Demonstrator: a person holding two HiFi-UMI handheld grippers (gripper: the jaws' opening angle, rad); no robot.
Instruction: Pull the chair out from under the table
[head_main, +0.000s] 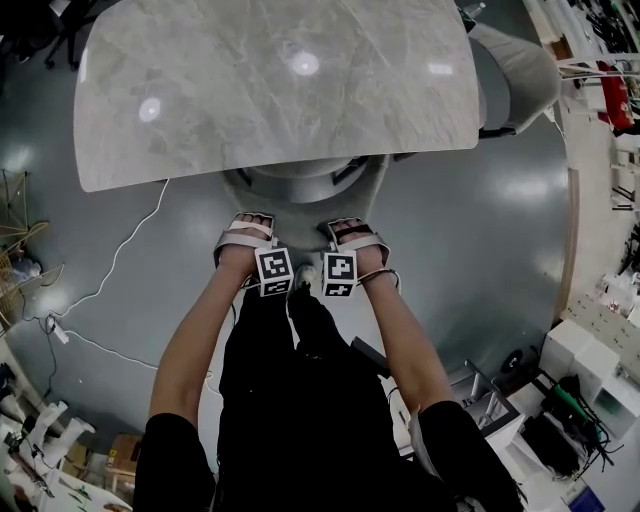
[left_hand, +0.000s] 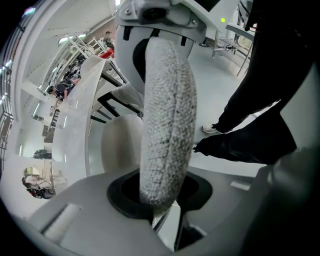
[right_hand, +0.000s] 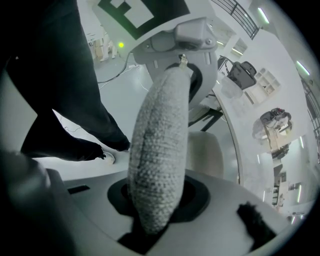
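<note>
I look down on a glossy grey floor (head_main: 480, 230), and the pale marble table (head_main: 270, 90) fills the top of my head view. The chair (head_main: 300, 185) sits at the table's near edge, largely tucked under the top. Only its curved, nubbly grey backrest (left_hand: 167, 120) shows on my side. A second chair (head_main: 515, 75) stands by the table's far right corner. My left gripper (head_main: 245, 235) and right gripper (head_main: 352, 238) point steeply down, side by side on the backrest's top rim and near each other. In each gripper view the jaws are partly closed, with the padded rim pressed between them from both sides, so both have hold of the chair. A thin white cable (head_main: 120, 250) trails over the floor at left.
</note>
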